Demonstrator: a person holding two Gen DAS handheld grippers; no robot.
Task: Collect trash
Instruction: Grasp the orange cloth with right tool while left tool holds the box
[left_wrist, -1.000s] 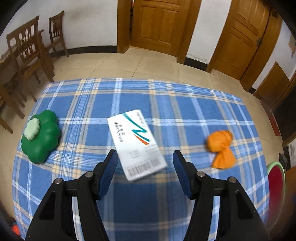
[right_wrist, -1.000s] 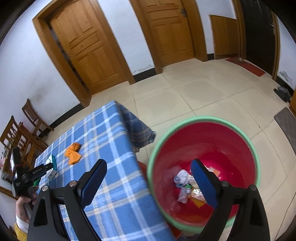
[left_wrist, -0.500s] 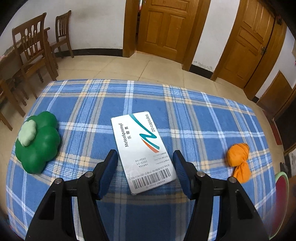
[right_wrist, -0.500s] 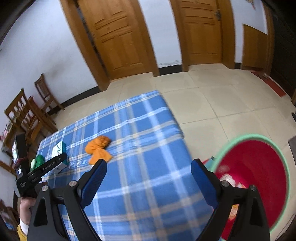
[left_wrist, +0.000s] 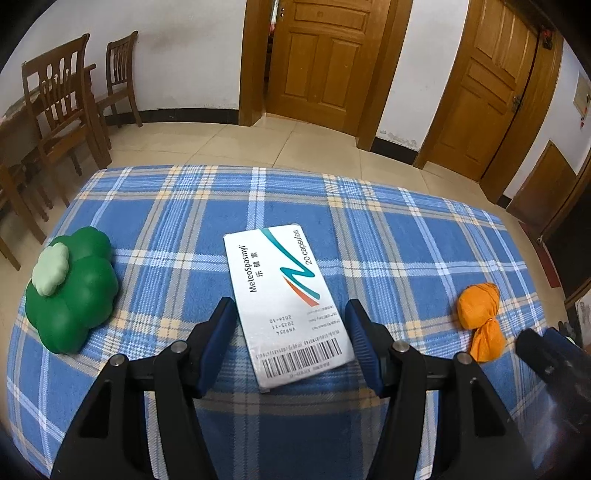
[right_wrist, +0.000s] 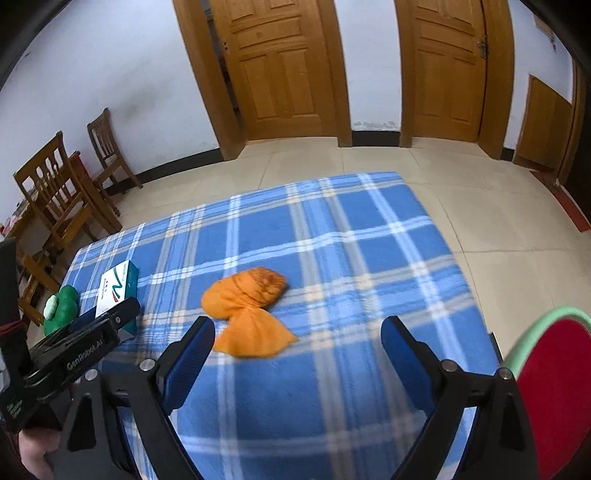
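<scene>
A white medicine box lies flat on the blue plaid tablecloth. My left gripper is open, and the box's near end lies between its fingers without clear contact. The box also shows in the right wrist view. An orange knotted bag lies at the table's right. In the right wrist view the orange bag lies just ahead of my open, empty right gripper. The red bin with a green rim stands low at the right.
A green clover-shaped toy sits at the table's left, also shown in the right wrist view. Wooden chairs stand beyond the table at the left. Wooden doors line the far wall. The right gripper's tip enters the left view.
My right gripper swung left from over the red bin to the table, facing the orange bag. My left gripper moved forward around the box's near end.
</scene>
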